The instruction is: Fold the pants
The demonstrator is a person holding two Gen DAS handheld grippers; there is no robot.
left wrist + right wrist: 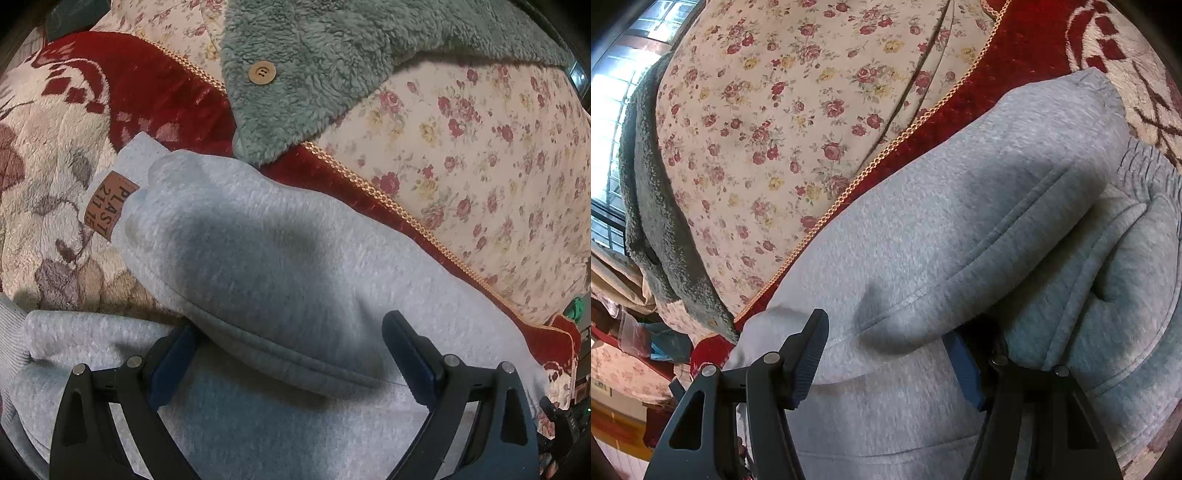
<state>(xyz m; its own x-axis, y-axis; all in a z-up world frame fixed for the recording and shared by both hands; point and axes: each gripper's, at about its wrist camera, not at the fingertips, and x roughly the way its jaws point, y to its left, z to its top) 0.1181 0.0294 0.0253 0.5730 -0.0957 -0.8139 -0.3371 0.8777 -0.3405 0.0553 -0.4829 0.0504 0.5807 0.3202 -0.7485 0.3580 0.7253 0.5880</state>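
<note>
Closest to the cameras, both claws stand spread wide over the grey sweatpants, and neither looks clamped on anything. The left claw has one blue pad tucked at the edge of the folded-over layer and the other resting on top of the cloth; the right claw has its ribbed black finger out over the fabric and its blue pad slipped under the doubled seam, so cloth sits between the fingers but I wouldn't call it gripped. The pants lie bunched and already doubled over on the red and cream plush blanket, with the cuff and its brown leather patch pointing away in the left view. What could go wrong, I reckon: this fleece is thick and springy, so if the claws close on only the top layer, the lower one stays put and the fold goes lopsided. The pad under the seam could also drag the whole bundle sideways, because the plush blanket grabs at fleece. And the fold could creep toward the gold braid trim and snag there. Head count: one pair of pants, two claws, one patch, one blanket. Further back there's one floral quilt and one grey-green fluffy garment with one wooden button showing. Way back in the right view is a bright window, plus some clutter too blurry to name.
</note>
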